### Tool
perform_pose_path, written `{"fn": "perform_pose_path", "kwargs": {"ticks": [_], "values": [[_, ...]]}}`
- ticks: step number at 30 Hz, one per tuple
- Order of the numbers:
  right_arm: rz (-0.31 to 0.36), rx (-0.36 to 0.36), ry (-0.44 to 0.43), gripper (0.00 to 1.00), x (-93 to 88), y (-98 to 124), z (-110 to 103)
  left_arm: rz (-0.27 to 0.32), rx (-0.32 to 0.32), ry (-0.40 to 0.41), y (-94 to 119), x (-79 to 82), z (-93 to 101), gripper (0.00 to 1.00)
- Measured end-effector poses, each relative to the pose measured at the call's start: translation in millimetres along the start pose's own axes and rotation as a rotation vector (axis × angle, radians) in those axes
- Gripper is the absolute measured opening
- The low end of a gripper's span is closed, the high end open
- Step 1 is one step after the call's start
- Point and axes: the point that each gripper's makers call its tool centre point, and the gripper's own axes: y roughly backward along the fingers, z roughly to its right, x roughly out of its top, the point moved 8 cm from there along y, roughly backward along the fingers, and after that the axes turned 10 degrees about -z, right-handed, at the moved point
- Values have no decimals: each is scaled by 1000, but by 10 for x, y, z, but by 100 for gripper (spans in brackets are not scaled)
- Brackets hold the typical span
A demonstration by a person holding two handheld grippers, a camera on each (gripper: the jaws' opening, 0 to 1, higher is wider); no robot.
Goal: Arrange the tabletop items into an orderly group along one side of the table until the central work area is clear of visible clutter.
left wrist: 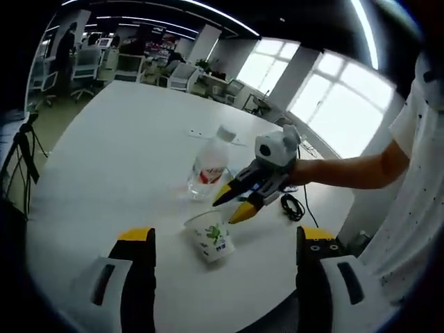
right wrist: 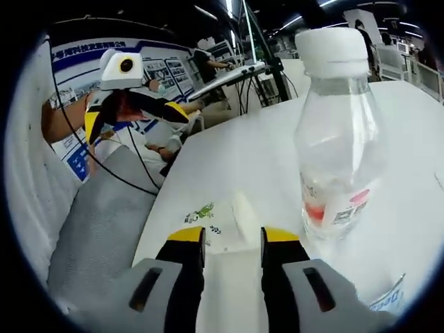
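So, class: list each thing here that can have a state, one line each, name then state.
Water bottle: upright, capped, nearly empty.
Paper cup: tipped on its side on the table.
Right gripper: jaws around the cup's rim.
Left gripper: open, holding nothing.
Black cable: coiled loosely.

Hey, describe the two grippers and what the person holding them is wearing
Both grippers have black fingers with yellow tips on pale grey bodies. The right gripper has tapered fingers. The left gripper trails black cables. The person wears a white short sleeve with small dark dots.
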Motion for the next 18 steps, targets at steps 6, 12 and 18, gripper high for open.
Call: {"fn": "perform_pose_path", "kwargs": {"ticks": [6, 12, 18], "values": [[-12, 36, 5, 23, -14, -20, -37, -9, -2, 2, -36, -14, 31, 85], [-14, 54, 4, 20, -42, 24, -108, -13, -7, 6, -54, -30, 50, 84], [-33, 83, 13, 9, -90, 54, -183, -6, -11, 2, -45, -16, 68, 84]]}}
